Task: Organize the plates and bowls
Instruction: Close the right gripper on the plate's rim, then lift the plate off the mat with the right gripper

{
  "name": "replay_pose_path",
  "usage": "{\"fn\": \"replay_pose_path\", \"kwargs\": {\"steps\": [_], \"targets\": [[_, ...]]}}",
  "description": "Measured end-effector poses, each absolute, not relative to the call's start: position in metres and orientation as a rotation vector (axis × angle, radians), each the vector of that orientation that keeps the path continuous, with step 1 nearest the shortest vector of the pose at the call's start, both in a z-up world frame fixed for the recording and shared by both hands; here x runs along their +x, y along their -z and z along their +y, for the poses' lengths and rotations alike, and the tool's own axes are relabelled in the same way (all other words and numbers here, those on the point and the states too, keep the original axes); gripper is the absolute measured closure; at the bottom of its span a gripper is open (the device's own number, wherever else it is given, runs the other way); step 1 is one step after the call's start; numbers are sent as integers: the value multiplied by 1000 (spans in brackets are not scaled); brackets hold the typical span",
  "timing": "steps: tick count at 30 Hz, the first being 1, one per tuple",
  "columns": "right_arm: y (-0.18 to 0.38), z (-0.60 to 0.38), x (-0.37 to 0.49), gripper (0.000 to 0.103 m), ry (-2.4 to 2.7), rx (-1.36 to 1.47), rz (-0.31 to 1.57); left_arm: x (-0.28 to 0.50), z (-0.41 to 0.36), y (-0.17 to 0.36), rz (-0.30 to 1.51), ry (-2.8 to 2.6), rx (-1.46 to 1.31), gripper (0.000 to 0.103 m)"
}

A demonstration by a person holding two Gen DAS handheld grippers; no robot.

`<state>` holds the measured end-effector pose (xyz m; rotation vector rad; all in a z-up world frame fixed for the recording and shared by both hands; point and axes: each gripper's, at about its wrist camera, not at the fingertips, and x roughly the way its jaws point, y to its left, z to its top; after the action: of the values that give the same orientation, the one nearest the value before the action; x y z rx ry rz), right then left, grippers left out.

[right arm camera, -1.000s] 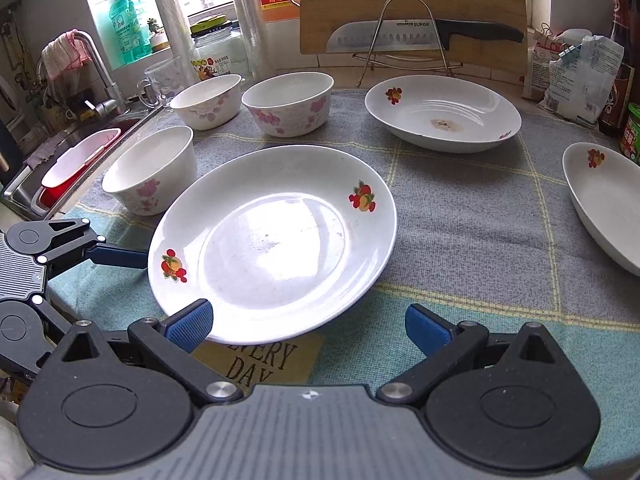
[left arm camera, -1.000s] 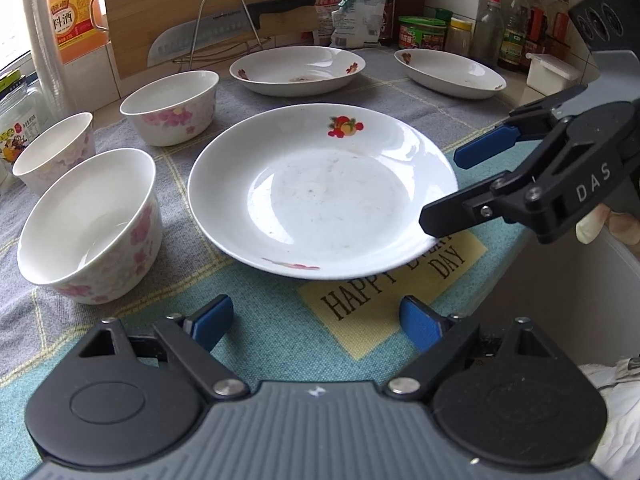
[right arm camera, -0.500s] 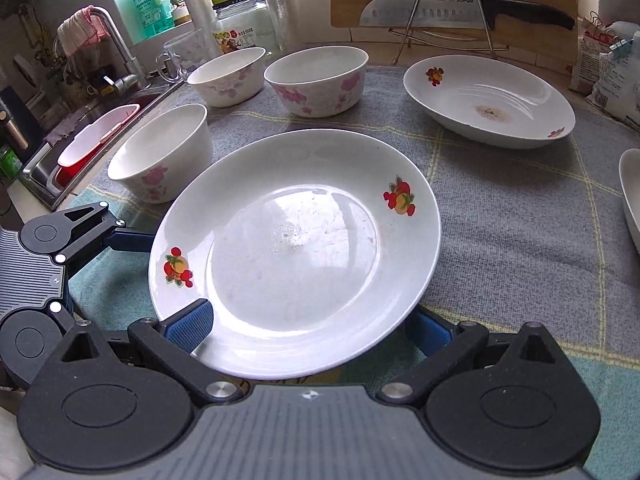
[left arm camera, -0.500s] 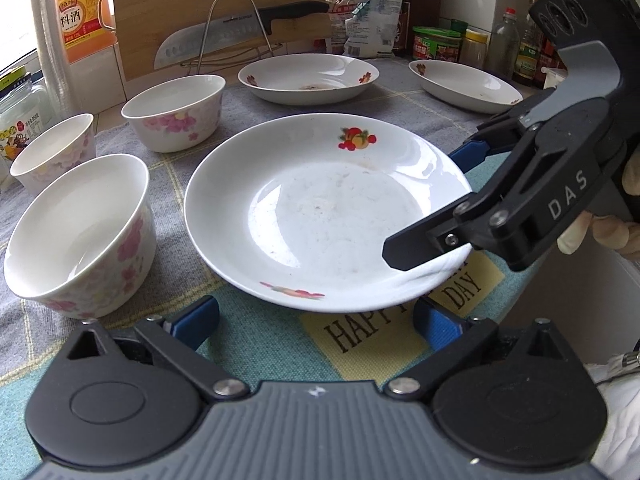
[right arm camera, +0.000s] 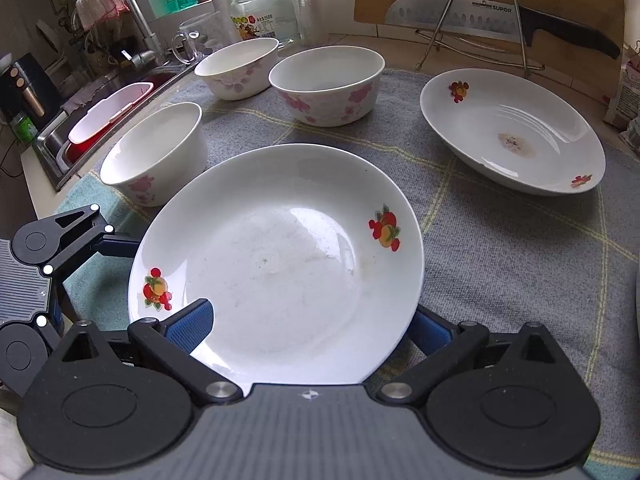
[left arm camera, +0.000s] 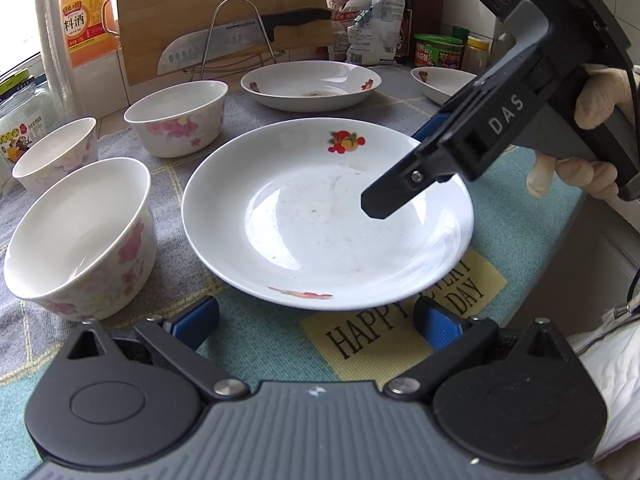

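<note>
Plate (left arm camera: 320, 216): round, shallow, glossy white china with red-and-yellow fruit prints at the rim; faint specks and smears in the well. It lies flat on the cloth just ahead of the left gripper (left arm camera: 316, 320), whose jaws have just been opening and stand wide, blue ribbed pads clear of the rim, nothing between them.

Right gripper (right arm camera: 308, 326): black, blue pads, held in a gloved hand (left arm camera: 592, 136). Its jaws straddle the plate's near rim, one finger over the well and the other under the edge; whether the pads press the china cannot be told.

Bowls, three: deep, round, white china with pink blossom prints. The nearest bowl (left arm camera: 80, 236) is left of the left jaws; the middle bowl (left arm camera: 176, 120) and the far bowl (left arm camera: 56, 156) lie further ahead.

Second plate (right arm camera: 512, 132): same pattern, with a brown stain in the well, ahead and right of the right jaws. A third plate (left arm camera: 444, 82) shows partly beyond it.

Surface: grey woven cloth (right arm camera: 500, 240) with pale yellow lines, teal at the near edge, with a yellow printed patch (left arm camera: 400, 320).

Room: a kitchen counter with a wooden cutting board (left arm camera: 224, 12), a knife (left arm camera: 240, 40) on a wire rack, a bottle of cooking wine (left arm camera: 86, 12), jars, and a steel sink (right arm camera: 80, 128) with its tap.
</note>
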<state>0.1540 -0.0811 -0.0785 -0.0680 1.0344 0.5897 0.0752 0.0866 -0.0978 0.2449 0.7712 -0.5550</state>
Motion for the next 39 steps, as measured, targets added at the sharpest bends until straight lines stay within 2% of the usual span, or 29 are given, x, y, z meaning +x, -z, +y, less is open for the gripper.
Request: {"fn": "replay_pose_path", "kwargs": {"steps": [10,39], "targets": [[82,-78,177,0,-635,-15,1083,78,86,97,766,557,243,0],[82,-63,212,0,-772,-92,1107,78,85,97,702,601,283,2]]}}
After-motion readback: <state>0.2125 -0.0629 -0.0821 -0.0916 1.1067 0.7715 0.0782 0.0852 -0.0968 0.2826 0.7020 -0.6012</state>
